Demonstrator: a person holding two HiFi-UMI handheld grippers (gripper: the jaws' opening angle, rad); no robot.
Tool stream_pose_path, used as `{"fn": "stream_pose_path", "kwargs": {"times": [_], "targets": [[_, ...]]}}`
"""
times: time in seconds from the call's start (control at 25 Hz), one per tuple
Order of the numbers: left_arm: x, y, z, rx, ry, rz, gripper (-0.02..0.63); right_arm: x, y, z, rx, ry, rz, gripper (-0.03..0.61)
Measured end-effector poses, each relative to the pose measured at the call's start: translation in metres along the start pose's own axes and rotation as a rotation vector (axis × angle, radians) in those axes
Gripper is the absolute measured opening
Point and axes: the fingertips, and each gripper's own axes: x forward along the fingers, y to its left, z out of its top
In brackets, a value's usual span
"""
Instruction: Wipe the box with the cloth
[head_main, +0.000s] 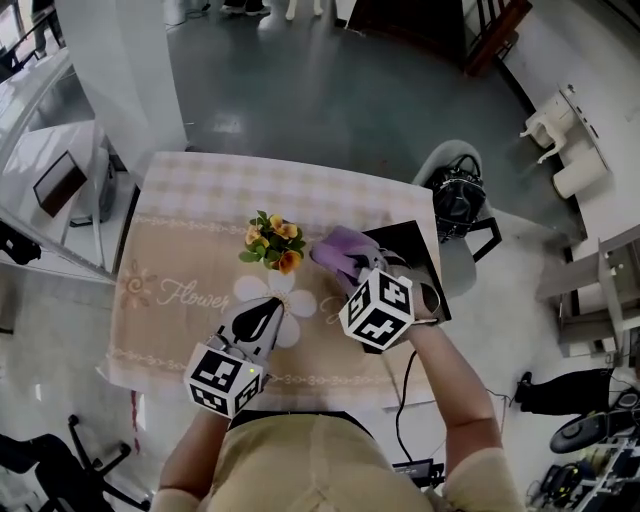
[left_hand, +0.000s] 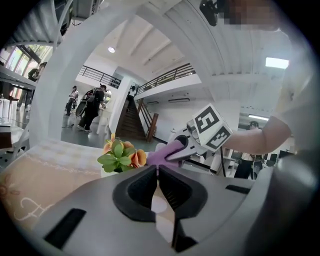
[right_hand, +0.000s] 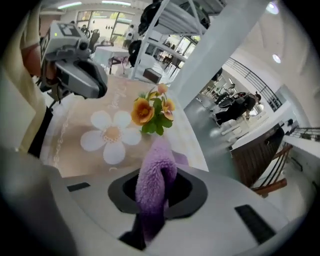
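Note:
A fluffy purple cloth (head_main: 338, 246) hangs from my right gripper (head_main: 352, 270), which is shut on it just left of the black box (head_main: 412, 248) at the table's right edge. In the right gripper view the cloth (right_hand: 154, 186) fills the gap between the jaws of that gripper (right_hand: 157, 175); the box is hidden there. My left gripper (head_main: 266, 306) hovers over the white flower print, shut and holding nothing. The left gripper view shows its own closed jaws (left_hand: 156, 171) and, beyond them, the right gripper (left_hand: 192, 146) with the cloth (left_hand: 161, 156).
A small pot of orange flowers (head_main: 272, 243) stands mid-table, close to the cloth's left side. The beige flower-print tablecloth (head_main: 170, 290) covers the table. A chair with a dark bag (head_main: 458, 198) sits off the far right corner.

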Motion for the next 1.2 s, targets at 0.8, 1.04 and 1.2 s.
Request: {"fn": "stream_pose_path", "kwargs": {"times": [0.8, 1.04, 1.2], "targets": [[0.002, 0.023, -0.020, -0.023, 0.067, -0.084, 0.016, 0.027, 0.035, -0.009, -0.382, 0.270, -0.079, 0.071], [0.002, 0.028, -0.022, -0.029, 0.068, -0.055, 0.015, 0.015, 0.054, -0.019, -0.325, 0.314, -0.046, 0.071], [0.006, 0.025, -0.023, -0.023, 0.071, -0.043, 0.015, 0.007, 0.068, -0.022, -0.282, 0.294, -0.038, 0.071]]}}
